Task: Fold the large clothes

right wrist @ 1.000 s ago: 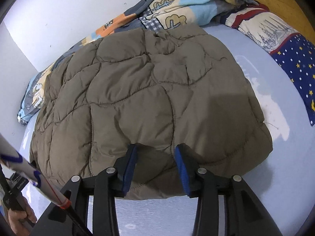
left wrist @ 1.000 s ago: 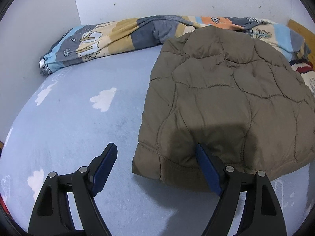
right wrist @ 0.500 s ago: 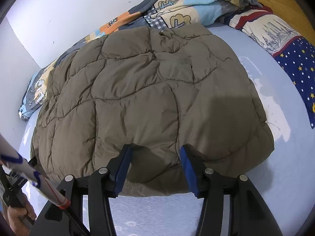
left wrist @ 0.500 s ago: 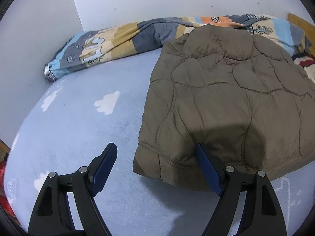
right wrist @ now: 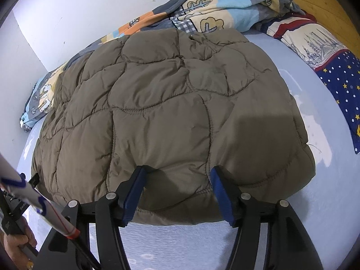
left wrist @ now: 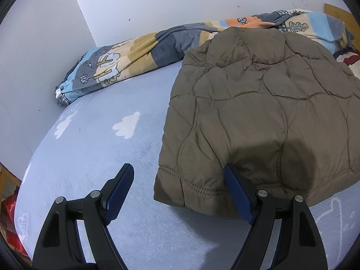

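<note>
Left wrist: cloud-print bed sheet (left wrist: pixel 94 148) meets white walls (left wrist: pixel 157 2); both fingers spread wide.

An olive-brown quilted puffer jacket (left wrist: pixel 265 117) (right wrist: pixel 171 117) is lying folded into a broad, puffy, roughly rectangular bundle on the bed's pale blue cloud-print sheet (left wrist: pixel 94 148). Its smooth outer shell is facing up, showing curved stitched panels. The ribbed, stitched hem edge is lying nearest the cameras, flat on the sheet, while the far edge is resting against a multicoloured patchwork blanket (left wrist: pixel 139 54) by the wall.
</note>
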A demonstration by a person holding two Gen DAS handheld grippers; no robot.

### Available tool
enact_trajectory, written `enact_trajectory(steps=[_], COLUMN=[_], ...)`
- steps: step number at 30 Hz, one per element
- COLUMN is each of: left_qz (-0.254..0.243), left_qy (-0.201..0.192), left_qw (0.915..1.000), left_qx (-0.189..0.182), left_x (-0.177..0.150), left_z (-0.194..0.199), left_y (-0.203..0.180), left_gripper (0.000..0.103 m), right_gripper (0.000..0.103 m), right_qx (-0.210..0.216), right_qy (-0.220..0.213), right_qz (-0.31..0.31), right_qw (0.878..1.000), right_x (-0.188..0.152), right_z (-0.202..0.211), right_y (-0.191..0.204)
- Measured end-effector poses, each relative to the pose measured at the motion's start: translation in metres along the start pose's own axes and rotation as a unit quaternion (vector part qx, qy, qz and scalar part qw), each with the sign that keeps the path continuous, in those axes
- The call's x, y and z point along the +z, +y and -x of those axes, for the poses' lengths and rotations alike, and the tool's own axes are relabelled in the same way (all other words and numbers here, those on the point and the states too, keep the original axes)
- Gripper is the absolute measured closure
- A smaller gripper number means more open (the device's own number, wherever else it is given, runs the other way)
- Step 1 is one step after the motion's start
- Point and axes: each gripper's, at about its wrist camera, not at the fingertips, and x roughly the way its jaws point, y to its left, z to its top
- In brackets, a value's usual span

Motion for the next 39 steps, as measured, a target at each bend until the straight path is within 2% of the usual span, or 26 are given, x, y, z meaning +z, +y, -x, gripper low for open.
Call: enact_trajectory(steps=[34,36,39], left_qz=[-0.013,-0.007,0.040], left_qy=[-0.007,-0.004,0.000], left_qw=[0.9998,1.0000,0.9987], left_qx=[0.009,0.001,-0.033], left_x=[-0.001,0.002,0.009], left_z=[0.002,0.004,0.007], left_y=[-0.003,0.001,0.021], left_gripper=[0.022,0.022,0.022], right_gripper=[0.034,0.034,0.034], right_qx=[-0.002,0.001,0.012], right_qy=[0.001,0.003,-0.007], right_qz=[0.015,0.012,-0.002], right_qw=[1.000,1.000,1.000], right_x=[-0.002,-0.001,0.004], right_z=[0.000,0.002,0.014], right_y=[0.004,0.004,-0.003])
